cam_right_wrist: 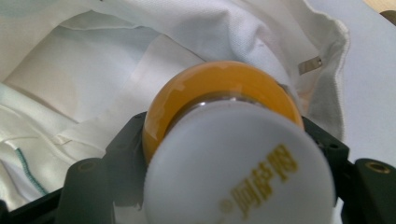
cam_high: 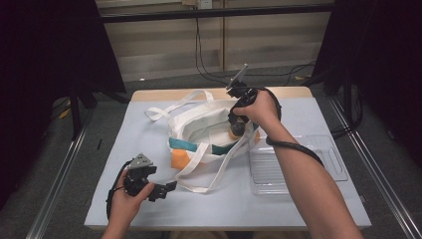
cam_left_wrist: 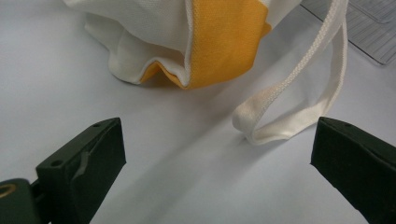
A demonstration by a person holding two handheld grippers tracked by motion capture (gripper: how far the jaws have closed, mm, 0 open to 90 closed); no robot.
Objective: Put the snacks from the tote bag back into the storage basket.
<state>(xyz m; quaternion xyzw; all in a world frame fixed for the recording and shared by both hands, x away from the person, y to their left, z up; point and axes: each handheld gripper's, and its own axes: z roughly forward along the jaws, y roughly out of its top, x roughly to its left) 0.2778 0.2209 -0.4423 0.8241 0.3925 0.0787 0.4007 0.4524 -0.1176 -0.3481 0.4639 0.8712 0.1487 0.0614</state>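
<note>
A white canvas tote bag [cam_high: 199, 130] with orange and teal patches lies open in the middle of the table. My right gripper [cam_high: 237, 127] reaches into the bag's mouth, shut on an orange bottle with a white cap [cam_right_wrist: 238, 154]; white bag lining [cam_right_wrist: 84, 79] lies behind the bottle. My left gripper [cam_high: 166, 188] rests low near the front left of the table, open and holding nothing. In the left gripper view the bag's orange corner [cam_left_wrist: 224, 42] and a loop of its white strap [cam_left_wrist: 285, 116] lie just beyond the jaws.
A clear plastic tray [cam_high: 293, 164] sits on the table right of the bag, under my right forearm. The bag's straps [cam_high: 171, 107] trail toward the far left. Cables hang behind the table's far edge.
</note>
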